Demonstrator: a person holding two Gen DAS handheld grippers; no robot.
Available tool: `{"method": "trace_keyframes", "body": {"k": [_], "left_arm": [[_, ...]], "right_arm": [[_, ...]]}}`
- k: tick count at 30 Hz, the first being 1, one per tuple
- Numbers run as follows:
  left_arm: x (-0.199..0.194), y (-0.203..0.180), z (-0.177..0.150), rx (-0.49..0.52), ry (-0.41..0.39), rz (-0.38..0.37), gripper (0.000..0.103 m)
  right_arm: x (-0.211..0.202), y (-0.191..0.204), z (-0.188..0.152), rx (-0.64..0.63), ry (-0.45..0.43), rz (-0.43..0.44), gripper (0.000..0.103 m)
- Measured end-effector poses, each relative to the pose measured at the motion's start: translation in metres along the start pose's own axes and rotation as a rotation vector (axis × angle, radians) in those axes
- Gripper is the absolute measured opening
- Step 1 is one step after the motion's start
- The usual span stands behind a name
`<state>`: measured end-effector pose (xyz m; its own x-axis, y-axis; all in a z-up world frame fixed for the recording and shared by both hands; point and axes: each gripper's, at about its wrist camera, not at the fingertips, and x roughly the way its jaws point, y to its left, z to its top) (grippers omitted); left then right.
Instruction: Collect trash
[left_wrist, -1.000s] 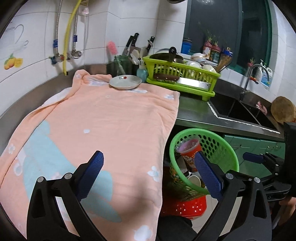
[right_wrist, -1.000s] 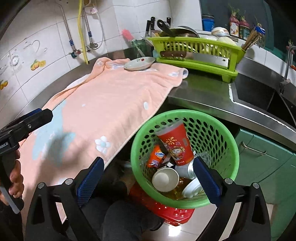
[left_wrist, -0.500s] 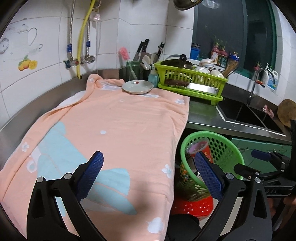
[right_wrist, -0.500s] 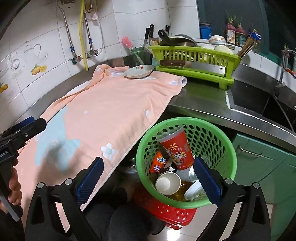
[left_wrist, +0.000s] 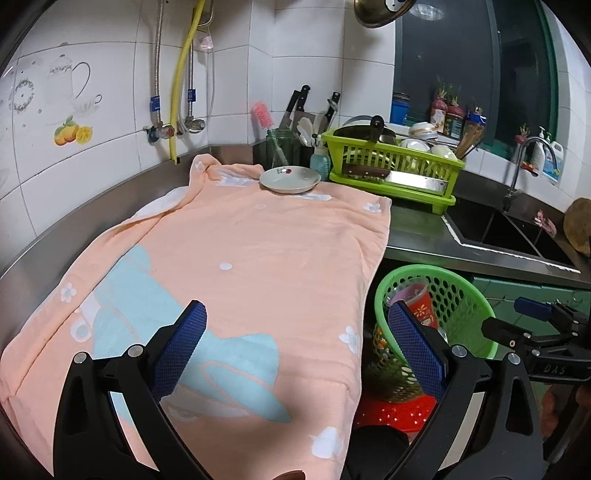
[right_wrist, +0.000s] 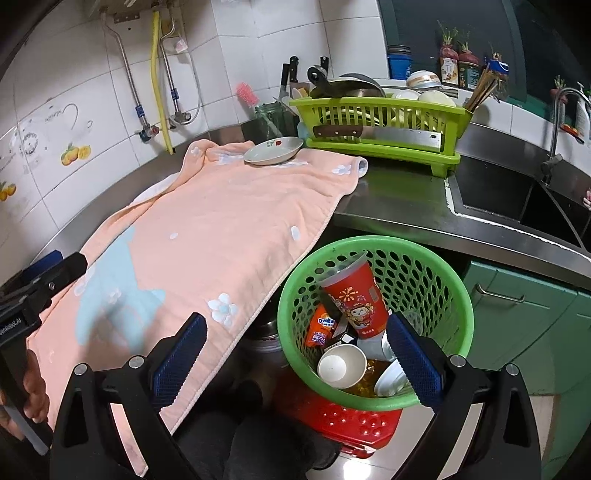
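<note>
A: Left gripper first: jaws spread wide, blue pads apart, nothing between them, hanging over the near end of the peach towel.

B: And the right gripper?

A: Just as wide, just as empty, poised above the green basket, which sits off the counter's edge on a red stool.

B: Any change from a second ago?

A: Both have pulled back and up. The left view now takes in more wall and the whole towel, and the basket has slid lower and to the right. In the right view the basket looks smaller and farther off.

B: Where's the trash?

A: All in the basket: a red paper cup leaning at the far side, an orange packet to its left, a white cup on its side nearer.

B: Anything legible?

A: The packet reads "Ovaltine", partly cut off. The left gripper's body, seen in the right view, ends in "AI", the rest blurred. The right one shows "DAS".

B: Farther out?

A: A small plate on the towel's far end, just left of a lime dish rack.
</note>
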<state>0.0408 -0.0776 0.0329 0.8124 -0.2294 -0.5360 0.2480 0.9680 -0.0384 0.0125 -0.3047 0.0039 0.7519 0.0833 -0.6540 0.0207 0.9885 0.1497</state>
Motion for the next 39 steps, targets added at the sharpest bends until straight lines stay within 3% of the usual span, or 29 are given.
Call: {"method": "trace_keyframes", "body": {"k": [39], "left_arm": [[-0.0050,-0.0001,-0.0061,0.004,0.001,0.007,0.098]], "right_arm": [[-0.0066,0.0050,0.0016,-0.006,-0.022,0.021,0.095]]}}
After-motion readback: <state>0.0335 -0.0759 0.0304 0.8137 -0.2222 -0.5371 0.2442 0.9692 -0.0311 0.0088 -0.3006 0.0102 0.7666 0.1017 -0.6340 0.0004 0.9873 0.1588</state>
